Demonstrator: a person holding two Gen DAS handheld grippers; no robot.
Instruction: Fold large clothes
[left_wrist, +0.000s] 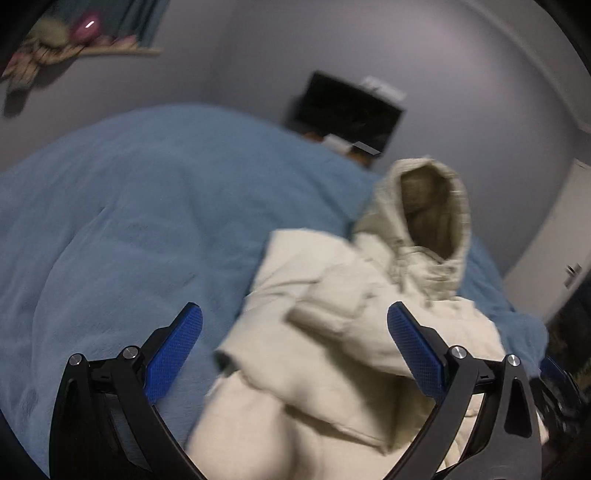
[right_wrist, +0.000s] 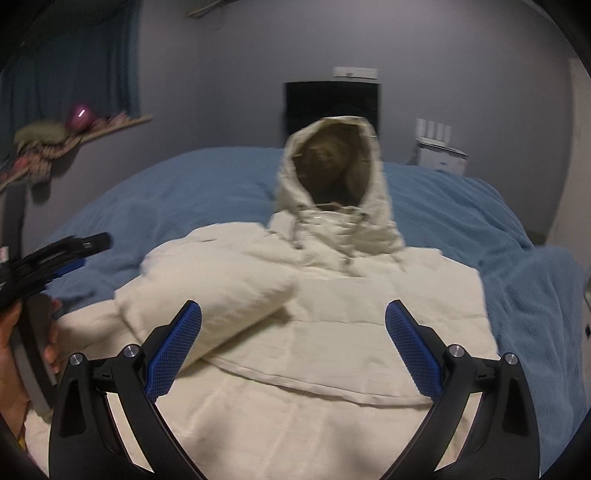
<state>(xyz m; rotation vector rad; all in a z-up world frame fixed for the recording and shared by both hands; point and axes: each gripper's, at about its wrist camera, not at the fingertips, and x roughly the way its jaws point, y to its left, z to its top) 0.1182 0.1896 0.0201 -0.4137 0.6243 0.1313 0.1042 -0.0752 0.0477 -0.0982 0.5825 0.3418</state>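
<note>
Right wrist view: the right tool (right_wrist: 293, 319) is seen with its blue pads spread wide and nothing between them, poised over the lower body of the jacket (right_wrist: 332, 332). At the left edge, the left tool (right_wrist: 70, 247) is held in a hand (right_wrist: 14, 354); from its own camera the left tool (left_wrist: 294, 321) is likewise shown parted and empty, above the jacket (left_wrist: 314, 369). The cream jacket is laid flat on the blue bed (right_wrist: 184, 184), with one sleeve (right_wrist: 207, 295) already brought across the chest. Farther off, the hood (right_wrist: 332, 177) is propped upright, its opening turned toward the cameras. A side fold is judged to be in hand; next, the other sleeve or side edge would need to be gripped and carried inward.
</note>
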